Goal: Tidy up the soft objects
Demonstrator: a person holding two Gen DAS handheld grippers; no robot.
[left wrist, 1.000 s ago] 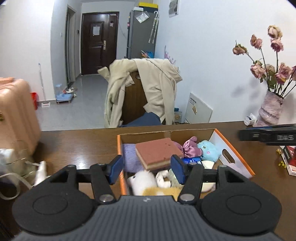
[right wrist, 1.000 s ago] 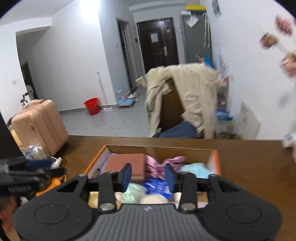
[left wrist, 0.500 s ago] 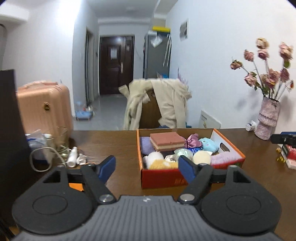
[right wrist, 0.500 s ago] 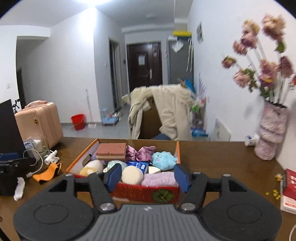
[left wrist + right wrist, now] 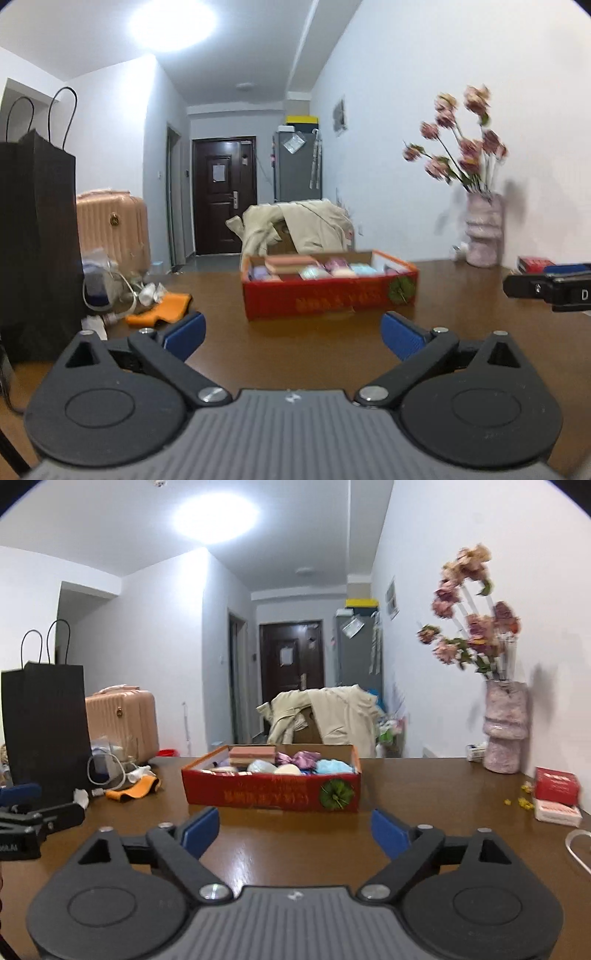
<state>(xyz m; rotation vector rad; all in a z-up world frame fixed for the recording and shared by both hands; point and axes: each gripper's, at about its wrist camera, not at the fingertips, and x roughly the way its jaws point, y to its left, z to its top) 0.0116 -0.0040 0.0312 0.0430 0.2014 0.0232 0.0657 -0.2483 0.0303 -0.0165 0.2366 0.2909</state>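
Sitting at frame centre on the brown table (image 5: 424, 786): red cardboard box (image 5: 271, 794) with orange-edged rim, faint gold lettering and a green leaf sticker at the right end of its near wall. Holding soft items packed to the rim: pink-and-cream layered sponge (image 5: 252, 754) at the back left, purple satin bow (image 5: 299, 757), pale blue plush (image 5: 334, 766), cream and mint rounds between them; details blurring in the left wrist view. Left gripper (image 5: 292, 334) hovering low in frame, blue pads spreading apart, nothing between them. Right gripper (image 5: 295, 830) likewise, jaws opening wide, gripping nothing, well short of the box. Standing at left: black paper bag (image 5: 46, 731). Standing at right: pink vase (image 5: 504, 731) of dried roses.
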